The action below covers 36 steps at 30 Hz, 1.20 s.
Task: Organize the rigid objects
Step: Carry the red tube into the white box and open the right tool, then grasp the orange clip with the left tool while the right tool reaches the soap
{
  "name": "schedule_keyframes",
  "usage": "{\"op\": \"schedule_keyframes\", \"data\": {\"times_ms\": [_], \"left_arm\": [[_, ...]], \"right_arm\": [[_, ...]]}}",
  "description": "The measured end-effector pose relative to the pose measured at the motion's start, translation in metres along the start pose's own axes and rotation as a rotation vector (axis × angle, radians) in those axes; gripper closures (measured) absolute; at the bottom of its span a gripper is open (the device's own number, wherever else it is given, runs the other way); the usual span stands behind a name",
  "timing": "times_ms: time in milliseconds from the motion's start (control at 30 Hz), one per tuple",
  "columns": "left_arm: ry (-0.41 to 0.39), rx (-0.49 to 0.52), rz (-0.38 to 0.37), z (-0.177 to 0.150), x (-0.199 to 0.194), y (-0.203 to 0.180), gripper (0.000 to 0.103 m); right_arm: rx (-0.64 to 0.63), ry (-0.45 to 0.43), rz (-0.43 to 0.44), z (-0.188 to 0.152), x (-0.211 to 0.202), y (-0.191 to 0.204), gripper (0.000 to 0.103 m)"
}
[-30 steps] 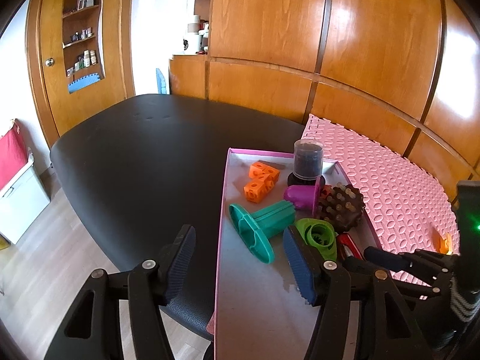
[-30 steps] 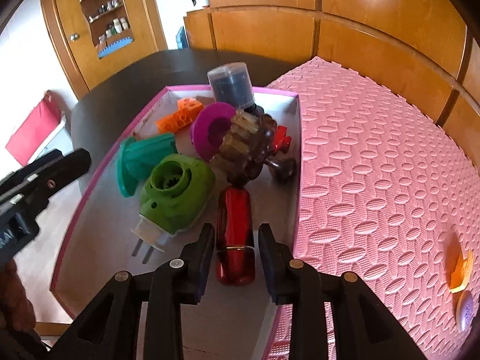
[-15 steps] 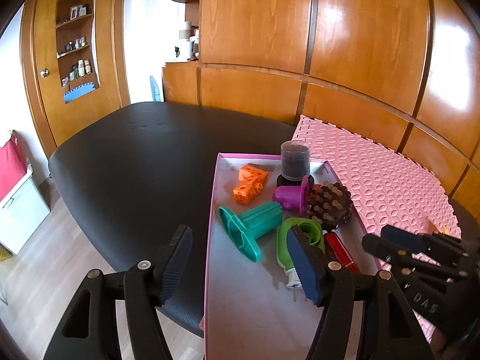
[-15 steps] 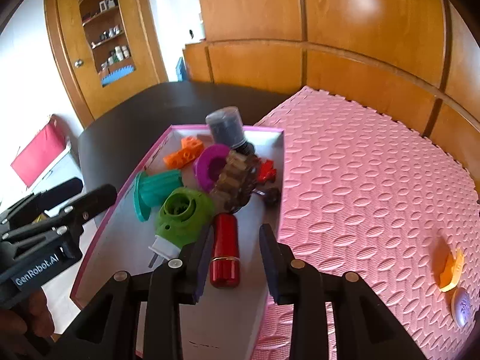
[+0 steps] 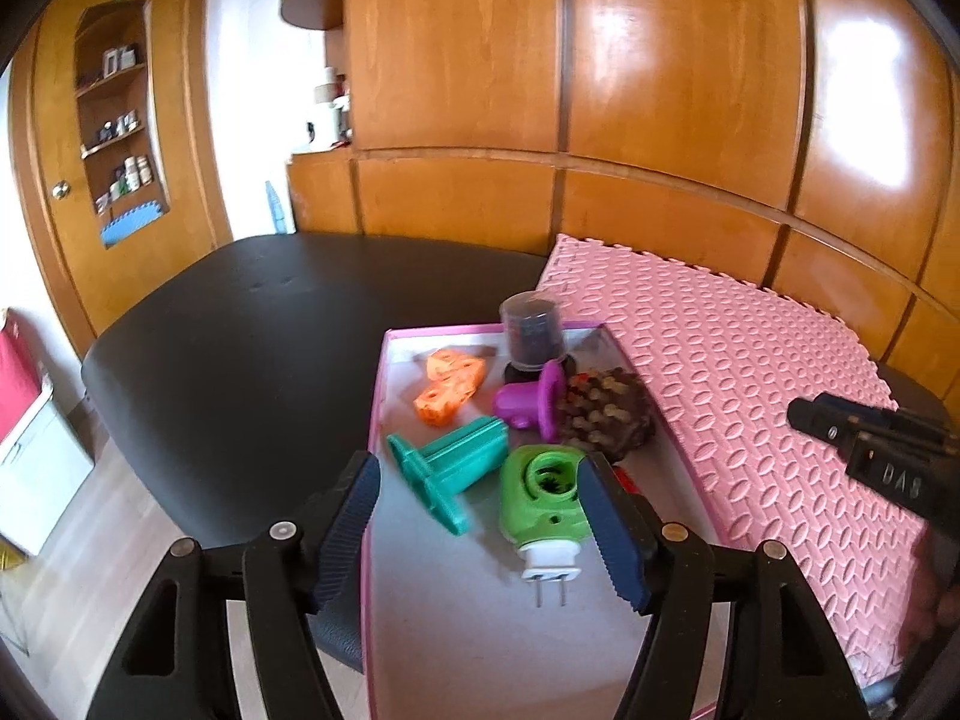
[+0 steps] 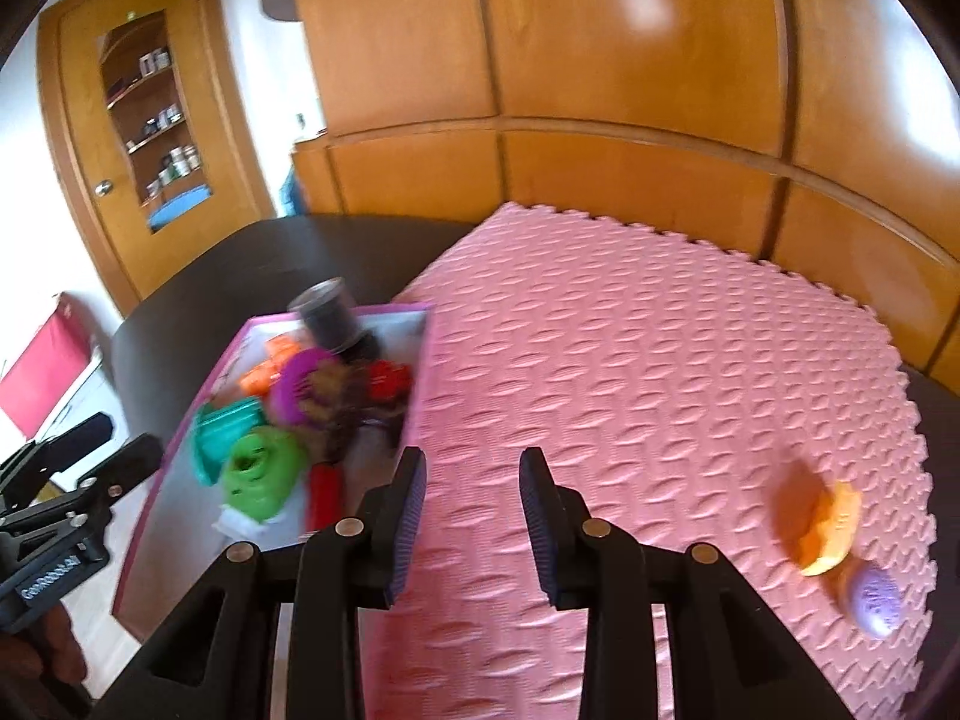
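Note:
A pink-rimmed tray [image 5: 377, 420] holds a green plug-in device [image 5: 543, 501], a teal spool [image 5: 456, 471], orange cubes [image 5: 450, 387], a purple piece [image 5: 531, 405], a brown spiky ball [image 5: 606, 420], a dark jar [image 5: 531, 333] and a red cylinder [image 6: 324, 489]. My left gripper [image 5: 480, 534] is open above the tray's near part, around the green device without touching it. My right gripper [image 6: 471, 510] is open and empty over the pink foam mat [image 6: 630, 390], right of the tray [image 6: 180, 450]. An orange piece [image 6: 825, 531] and a purple oval [image 6: 876, 597] lie on the mat's right edge.
The tray and mat rest on a black table [image 5: 240, 324]. Wooden wall panels [image 5: 660, 90] stand behind it. A wooden door with shelves [image 5: 120, 138] is at the far left. The floor [image 5: 78, 570] lies below the table's left edge.
My right gripper has left the red cylinder in the tray, opened wider and swung right over the mat. My left gripper has moved right, over the tray.

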<state>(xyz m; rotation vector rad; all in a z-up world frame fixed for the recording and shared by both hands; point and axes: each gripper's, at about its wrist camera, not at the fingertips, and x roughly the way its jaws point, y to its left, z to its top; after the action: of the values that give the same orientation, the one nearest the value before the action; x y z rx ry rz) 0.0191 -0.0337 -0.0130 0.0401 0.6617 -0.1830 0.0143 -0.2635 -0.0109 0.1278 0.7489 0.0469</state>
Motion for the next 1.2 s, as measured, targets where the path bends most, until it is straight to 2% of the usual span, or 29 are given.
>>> {"op": "schedule_keyframes", "data": {"times_ms": [133, 300, 467, 600, 700, 767, 1000, 1200], "left_arm": [[-0.015, 0.036, -0.031, 0.007, -0.004, -0.016, 0.028], [-0.017, 0.094, -0.094, 0.017, -0.005, -0.041, 0.027], [-0.019, 0.152, -0.163, 0.027, -0.007, -0.074, 0.027], [-0.010, 0.224, -0.237, 0.032, -0.007, -0.111, 0.022], [0.019, 0.281, -0.288, 0.033, 0.000, -0.142, 0.021], [0.046, 0.303, -0.326, 0.034, 0.006, -0.161, 0.021], [0.159, 0.344, -0.445, 0.027, 0.032, -0.228, 0.021], [0.218, 0.366, -0.499, 0.027, 0.056, -0.275, 0.023]], "right_arm": [[0.046, -0.012, -0.075, 0.001, -0.010, -0.041, 0.070], [0.118, -0.021, -0.192, -0.001, -0.025, -0.104, 0.067], [0.255, -0.027, -0.337, -0.013, -0.040, -0.183, 0.066], [0.409, -0.026, -0.435, -0.040, -0.046, -0.239, 0.066], [0.576, 0.010, -0.440, -0.060, -0.047, -0.274, 0.066], [0.640, -0.009, -0.405, -0.060, -0.049, -0.284, 0.066], [0.669, -0.019, -0.365, -0.061, -0.052, -0.289, 0.066], [0.698, -0.029, -0.343, -0.061, -0.056, -0.288, 0.065]]}}
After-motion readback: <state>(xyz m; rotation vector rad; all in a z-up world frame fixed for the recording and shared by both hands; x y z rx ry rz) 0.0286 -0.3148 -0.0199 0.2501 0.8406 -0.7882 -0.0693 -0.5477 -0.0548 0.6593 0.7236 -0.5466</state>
